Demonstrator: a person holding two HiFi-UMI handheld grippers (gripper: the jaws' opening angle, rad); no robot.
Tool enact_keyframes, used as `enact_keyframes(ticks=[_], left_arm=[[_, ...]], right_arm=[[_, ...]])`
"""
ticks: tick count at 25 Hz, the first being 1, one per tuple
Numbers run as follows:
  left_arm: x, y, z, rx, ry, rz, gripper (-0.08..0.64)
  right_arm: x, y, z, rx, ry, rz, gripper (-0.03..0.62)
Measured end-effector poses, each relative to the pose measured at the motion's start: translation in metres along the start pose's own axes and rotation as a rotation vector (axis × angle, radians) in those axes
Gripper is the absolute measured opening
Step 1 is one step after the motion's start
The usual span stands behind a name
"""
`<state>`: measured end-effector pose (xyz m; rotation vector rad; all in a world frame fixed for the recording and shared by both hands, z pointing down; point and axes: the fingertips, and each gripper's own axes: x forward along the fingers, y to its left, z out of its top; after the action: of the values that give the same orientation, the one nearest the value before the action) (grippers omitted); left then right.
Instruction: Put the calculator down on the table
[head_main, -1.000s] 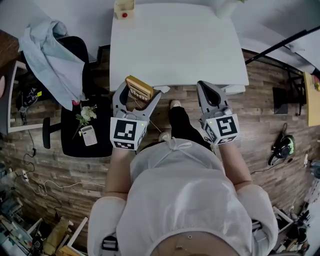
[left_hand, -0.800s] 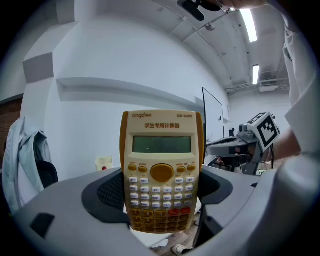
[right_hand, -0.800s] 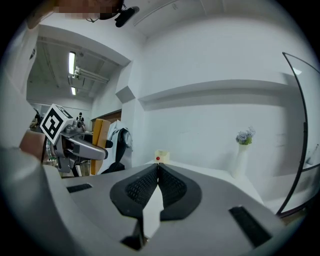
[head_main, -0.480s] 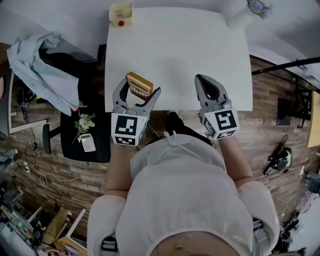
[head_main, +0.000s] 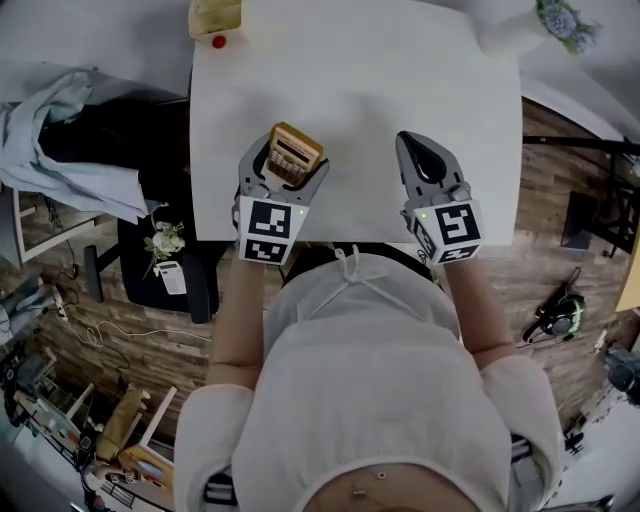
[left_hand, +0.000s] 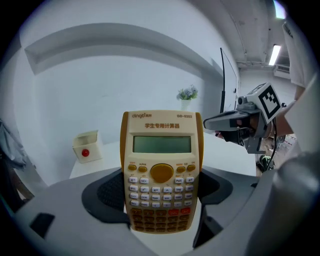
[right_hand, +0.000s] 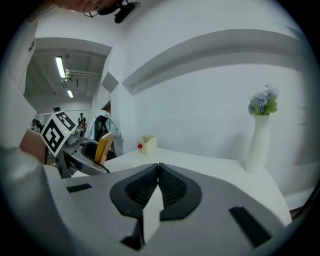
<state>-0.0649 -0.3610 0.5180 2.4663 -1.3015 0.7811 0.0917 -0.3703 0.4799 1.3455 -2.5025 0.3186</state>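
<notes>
A yellow calculator (left_hand: 161, 170) stands upright between the jaws of my left gripper (head_main: 285, 172), which is shut on its lower half. In the head view the calculator (head_main: 294, 154) hangs over the near left part of the white table (head_main: 350, 90). From the right gripper view the calculator (right_hand: 104, 147) shows edge-on at the left. My right gripper (head_main: 428, 165) hovers over the table's near right part, its jaws pressed together with nothing between them (right_hand: 157, 172).
A cream box with a red button (head_main: 214, 20) sits at the table's far left corner; a white vase with flowers (head_main: 520, 32) stands at the far right. A black chair (head_main: 160, 200) draped with cloth stands left of the table. Cables and clutter lie on the wooden floor.
Both grippers have moved forward from the table's near edge to above its surface. The left one carried the calculator along, and the right one stayed shut.
</notes>
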Motion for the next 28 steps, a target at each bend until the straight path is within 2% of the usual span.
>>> enact_keyframes(ticks=[3,9,21,28], left_arm=[[0.026,0.006,-0.013,-0.013,0.045,0.001,0.407],[0.065,0.005,-0.03,0.007,0.133,-0.022,0.407],[0.105,-0.007,-0.064,0.031,0.343,-0.074,0.407],[0.111,-0.009,-0.072,-0.016,0.362,-0.089,0.407]], right_arm=[[0.014,-0.013,-0.013,0.018,0.026,0.006,0.006],[0.031,-0.026,-0.026,0.046,0.05,0.023,0.006],[0.044,-0.042,-0.037,0.09,0.078,0.031,0.006],[0.049,-0.045,-0.043,0.108,0.095,0.032,0.006]])
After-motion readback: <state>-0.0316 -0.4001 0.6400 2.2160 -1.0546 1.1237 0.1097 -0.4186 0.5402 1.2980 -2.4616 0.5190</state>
